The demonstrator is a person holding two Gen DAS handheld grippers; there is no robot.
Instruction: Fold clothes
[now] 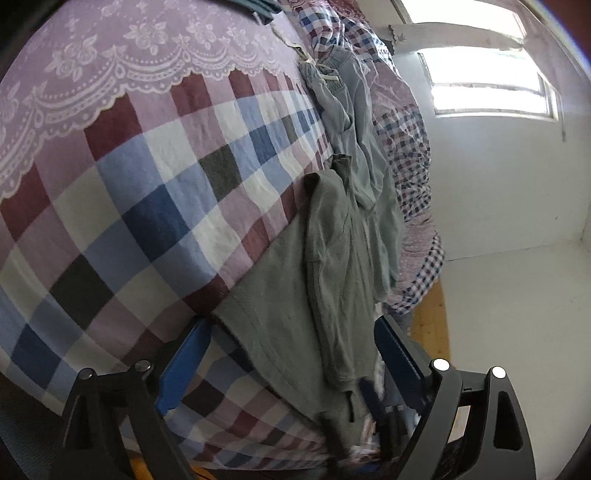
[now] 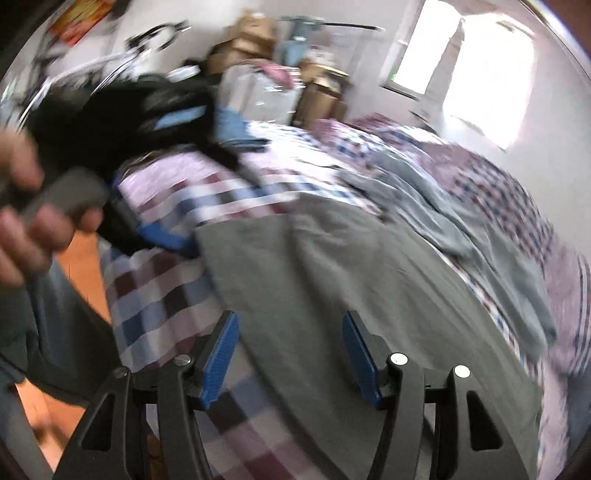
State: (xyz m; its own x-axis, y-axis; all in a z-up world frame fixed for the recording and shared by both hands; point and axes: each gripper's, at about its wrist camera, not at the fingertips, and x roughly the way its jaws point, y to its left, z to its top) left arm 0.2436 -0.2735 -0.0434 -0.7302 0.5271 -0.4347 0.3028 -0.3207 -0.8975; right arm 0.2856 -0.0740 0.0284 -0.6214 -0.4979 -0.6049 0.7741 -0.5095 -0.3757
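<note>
Both grippers were spread wide, grasping nothing. From its own camera, the left gripper (image 1: 291,354) had its blue pads apart on either side of the shirt's near corner, one pad over the checked bedding, the other at the bed's edge; whether the pads touched the cloth I could not tell. The right gripper (image 2: 290,354) hovered with its pads parted over the shirt's lower part.

Largest in view was the bed (image 1: 155,206), covered by a checked sheet with a lilac lace-print band toward its far end. A bunched checked quilt (image 1: 406,147) ran along the bed's far edge, below a window (image 1: 487,85).

The grey shirt (image 2: 332,266) lay spread on the bed near its front edge, partly rumpled in the left view (image 1: 325,258). Pale blue trousers (image 1: 354,122) with a drawstring lay crumpled just beyond it, touching its far end.

In the blurred right view, a hand (image 2: 26,206) at the bed's left edge held the left gripper's handle, its blue finger (image 2: 166,236) reaching the shirt's edge. Cardboard boxes (image 2: 255,33) stood behind the bed.
</note>
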